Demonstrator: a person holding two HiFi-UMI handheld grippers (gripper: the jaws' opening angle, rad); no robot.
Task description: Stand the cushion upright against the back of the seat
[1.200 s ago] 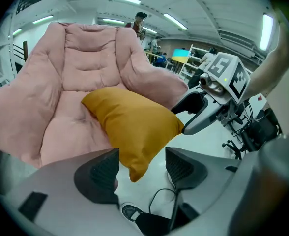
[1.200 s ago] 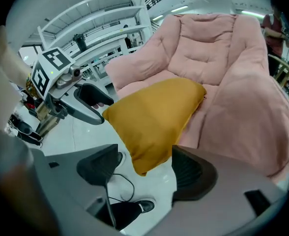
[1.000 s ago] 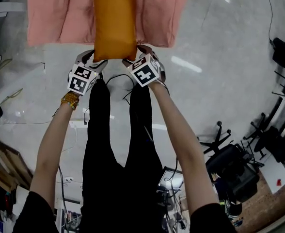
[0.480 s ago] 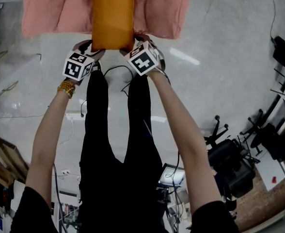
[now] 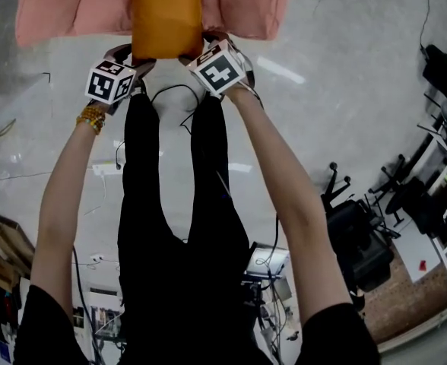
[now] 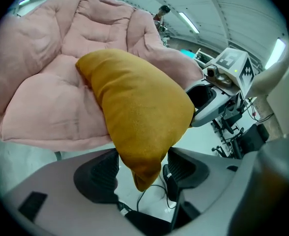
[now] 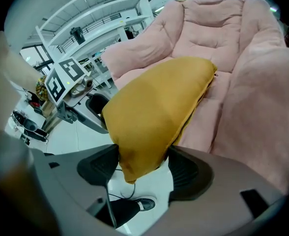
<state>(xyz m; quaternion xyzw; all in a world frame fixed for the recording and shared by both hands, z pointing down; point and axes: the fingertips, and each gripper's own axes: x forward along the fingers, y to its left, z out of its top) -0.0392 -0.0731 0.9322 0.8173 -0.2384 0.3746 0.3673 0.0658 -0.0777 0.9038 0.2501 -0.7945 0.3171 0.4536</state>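
Head view: both arms reach toward 12 o'clock, holding the orange cushion (image 5: 166, 10) over the front edge of the pink seat (image 5: 56, 10).
Cushion: it is held by its two near corners, with its long side running away toward 12 o'clock. It lies tilted over the seat pad, not upright. I cannot tell whether its far end touches the pad.
Left gripper (image 5: 136, 55): clamped on the cushion's near corner at 7 o'clock. In the left gripper view both pads press into the fabric and the corner tip pokes out below them.
Right gripper (image 5: 197, 52): clenched on the other near corner, at 5 o'clock. In the right gripper view the fabric bunches between the pads in the same way.
Seat back: the puffy pink back rises at 12 o'clock beyond the cushion, which stands apart from it in both gripper views.
Marker cubes: one sits on each gripper, the left (image 5: 109, 82) at 7 o'clock of the cushion and the right (image 5: 217, 68) at 5 o'clock.
Bracelet (image 5: 92, 116): beaded, on the left wrist.
Floor (image 5: 337, 90): pale grey and glossy, with a thin dark cable near the person's legs.
Office chairs (image 5: 360, 234): black, at 4 o'clock, well apart from the seat.
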